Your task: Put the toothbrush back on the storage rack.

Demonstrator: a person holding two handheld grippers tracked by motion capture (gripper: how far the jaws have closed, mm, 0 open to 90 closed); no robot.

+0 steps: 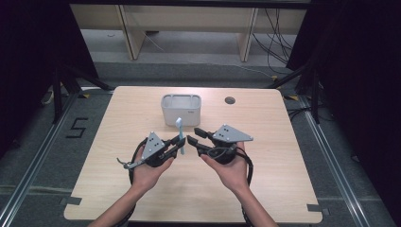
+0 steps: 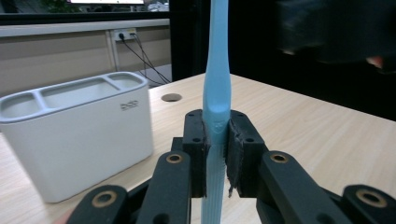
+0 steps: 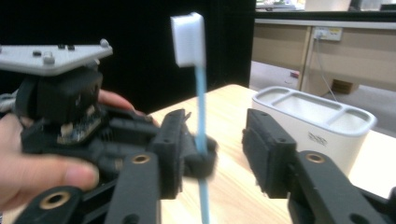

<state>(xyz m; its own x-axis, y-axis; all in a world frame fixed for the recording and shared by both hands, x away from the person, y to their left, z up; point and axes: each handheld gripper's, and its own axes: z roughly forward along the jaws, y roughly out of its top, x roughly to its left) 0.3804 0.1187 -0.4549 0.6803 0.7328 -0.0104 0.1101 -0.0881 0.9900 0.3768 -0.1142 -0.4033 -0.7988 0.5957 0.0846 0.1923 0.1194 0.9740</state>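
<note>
Jaws of the left gripper are clamped on a light blue toothbrush, pinching its handle partway up so the brush stands nearly upright, head on top. In the left gripper view the handle rises straight between the two pads, with its ribbed lower part hanging below them. Opposite it, the right gripper has its jaws spread wide with nothing between them; in the right gripper view the toothbrush stands in the gap just ahead of them, its white bristle head at the top, touched by neither jaw.

Both grippers are held above the middle of the table, tips pointing toward each other and very near, with only a narrow gap at the brush. Just beyond the brush sits a white holder, open at the top and split into compartments; in the high view the brush head reaches its near wall, though I cannot tell whether they touch. A round cable hole lies in the table to the holder's right. Bare wood stretches to the left, right and near edges, well apart from both hands. The far edge runs close behind the holder.
</note>
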